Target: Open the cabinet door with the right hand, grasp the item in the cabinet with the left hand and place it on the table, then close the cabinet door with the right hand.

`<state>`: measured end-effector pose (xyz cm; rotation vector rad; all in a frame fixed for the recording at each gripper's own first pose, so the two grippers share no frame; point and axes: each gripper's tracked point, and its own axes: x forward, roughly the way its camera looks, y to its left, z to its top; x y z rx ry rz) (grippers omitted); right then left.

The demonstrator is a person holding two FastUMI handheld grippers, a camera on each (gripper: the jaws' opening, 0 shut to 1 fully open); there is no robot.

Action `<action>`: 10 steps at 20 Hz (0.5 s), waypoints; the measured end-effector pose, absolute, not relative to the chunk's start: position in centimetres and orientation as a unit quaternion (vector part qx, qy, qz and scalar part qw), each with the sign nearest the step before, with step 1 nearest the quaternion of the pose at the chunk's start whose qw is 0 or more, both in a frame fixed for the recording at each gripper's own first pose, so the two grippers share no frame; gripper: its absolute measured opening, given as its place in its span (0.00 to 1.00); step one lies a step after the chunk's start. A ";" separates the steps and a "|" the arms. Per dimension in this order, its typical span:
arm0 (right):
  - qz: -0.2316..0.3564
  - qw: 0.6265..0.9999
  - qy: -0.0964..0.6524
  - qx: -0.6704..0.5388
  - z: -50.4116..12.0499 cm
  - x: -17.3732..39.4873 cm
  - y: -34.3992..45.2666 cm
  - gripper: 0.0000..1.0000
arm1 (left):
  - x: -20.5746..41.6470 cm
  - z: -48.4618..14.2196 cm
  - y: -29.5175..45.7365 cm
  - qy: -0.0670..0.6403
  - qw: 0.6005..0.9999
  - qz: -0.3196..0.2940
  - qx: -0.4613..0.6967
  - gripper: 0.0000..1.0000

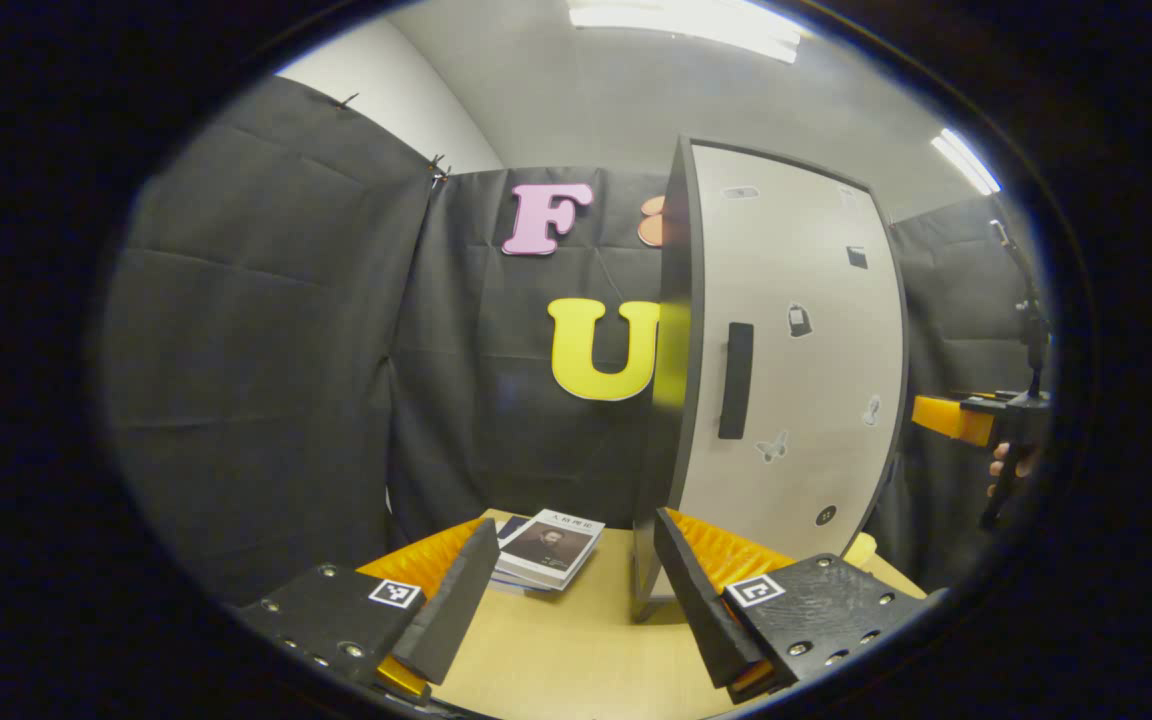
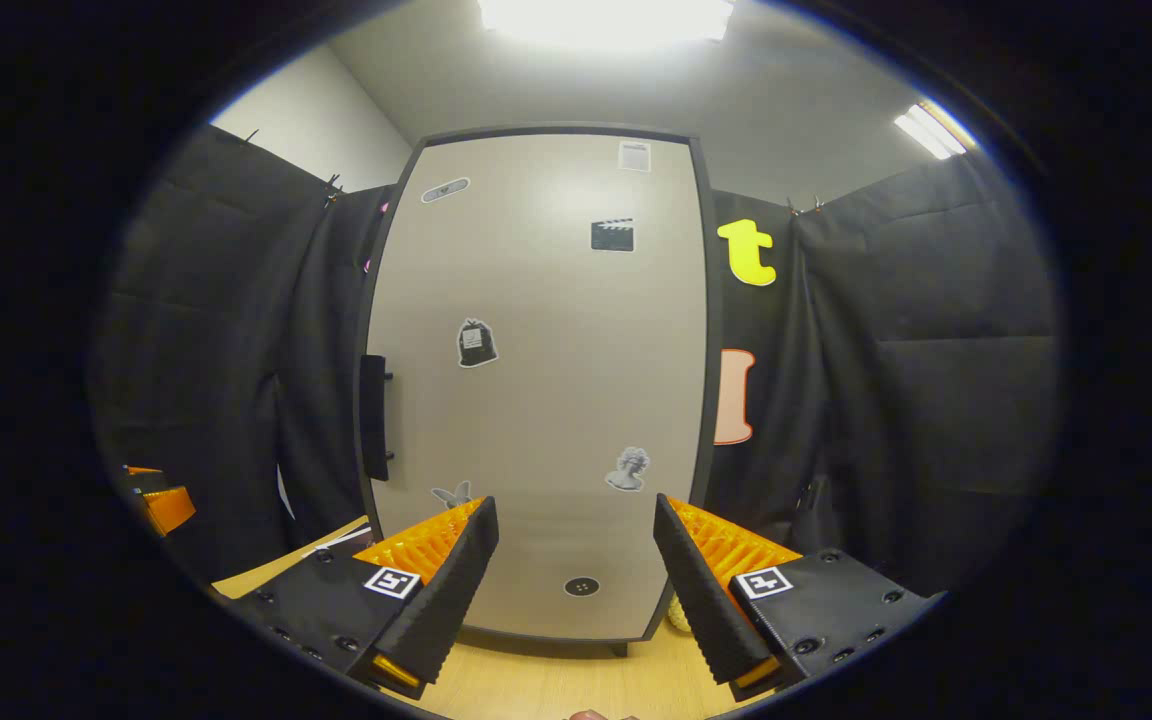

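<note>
Door looked shut, handle untouched. Book lay on table; whether it was the item, unclear. Left gripper and right gripper both wide apart, empty.

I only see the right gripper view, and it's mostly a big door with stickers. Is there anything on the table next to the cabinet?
Observer: Yes. In the left gripper view, a small stack of books lies on the table, close beside the cabinet, on its handle side.
Operator: Is the left gripper holding one of them?
Observer: No. Its fingers stand wide apart above the table with nothing between them, and the books lie farther off, untouched.
</note>
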<state>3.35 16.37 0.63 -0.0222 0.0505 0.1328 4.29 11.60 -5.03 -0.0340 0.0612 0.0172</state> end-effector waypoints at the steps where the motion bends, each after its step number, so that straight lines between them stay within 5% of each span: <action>1: 0.073 0.997 0.027 -0.009 0.9 3.8 17.5 0.97 | 4.2 -5.2 12.3 0.031 0.999 0.010 -0.021 0.93; 10: 0.146 0.989 0.029 0.017 3.0 7.0 28.0 0.99 | 3.2 -8.3 18.3 0.054 0.997 0.025 -0.040 0.93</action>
